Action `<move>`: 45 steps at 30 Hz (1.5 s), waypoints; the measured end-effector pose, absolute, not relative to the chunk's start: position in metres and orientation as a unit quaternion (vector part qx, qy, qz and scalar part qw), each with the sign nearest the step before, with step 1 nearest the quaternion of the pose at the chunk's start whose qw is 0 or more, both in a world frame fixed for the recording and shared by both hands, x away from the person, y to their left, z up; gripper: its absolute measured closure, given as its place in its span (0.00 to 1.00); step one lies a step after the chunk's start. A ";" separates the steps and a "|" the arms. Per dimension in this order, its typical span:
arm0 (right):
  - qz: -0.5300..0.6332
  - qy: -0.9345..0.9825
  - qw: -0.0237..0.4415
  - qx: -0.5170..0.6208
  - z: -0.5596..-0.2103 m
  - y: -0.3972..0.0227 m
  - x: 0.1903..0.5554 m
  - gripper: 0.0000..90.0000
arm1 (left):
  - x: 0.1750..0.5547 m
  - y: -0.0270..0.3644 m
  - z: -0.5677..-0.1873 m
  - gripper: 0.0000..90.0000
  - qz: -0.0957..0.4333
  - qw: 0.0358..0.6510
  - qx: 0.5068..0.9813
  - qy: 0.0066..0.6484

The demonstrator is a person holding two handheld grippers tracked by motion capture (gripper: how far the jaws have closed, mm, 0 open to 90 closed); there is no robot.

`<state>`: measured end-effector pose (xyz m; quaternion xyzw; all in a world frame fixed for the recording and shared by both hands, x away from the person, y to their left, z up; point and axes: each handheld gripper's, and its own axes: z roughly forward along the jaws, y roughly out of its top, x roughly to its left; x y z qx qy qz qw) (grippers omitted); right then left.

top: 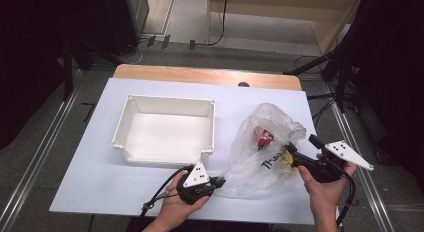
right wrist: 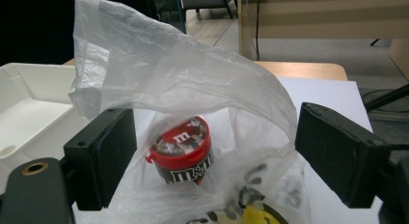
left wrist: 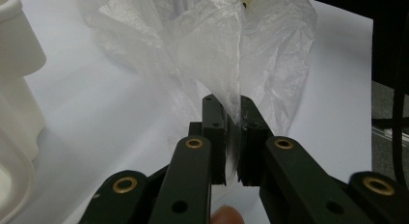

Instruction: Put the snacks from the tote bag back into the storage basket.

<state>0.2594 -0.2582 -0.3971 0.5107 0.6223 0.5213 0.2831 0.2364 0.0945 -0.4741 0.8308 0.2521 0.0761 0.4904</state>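
High view: bag point(top: 260, 147) on white surface point(top: 100, 182), right of empty tray point(top: 165, 129). My left gripper point(top: 219, 181) pinches bag's near-left edge; right gripper point(top: 300, 151) at bag's right side, jaws apart.

Left gripper view: my jaws clamped together on thin plastic.

Right gripper view: jaws wide, nothing gripped; bag mouth gapes between them, candy tub point(right wrist: 182, 150) inside, red lid up.

My read: bag held open, tub not yet out. Left: grab tub, likely move to tray.
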 end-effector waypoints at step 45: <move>0.402 0.680 0.152 0.594 -0.459 -0.240 0.417 1.00 | 0.236 0.095 -0.474 0.96 0.074 0.489 0.832 0.250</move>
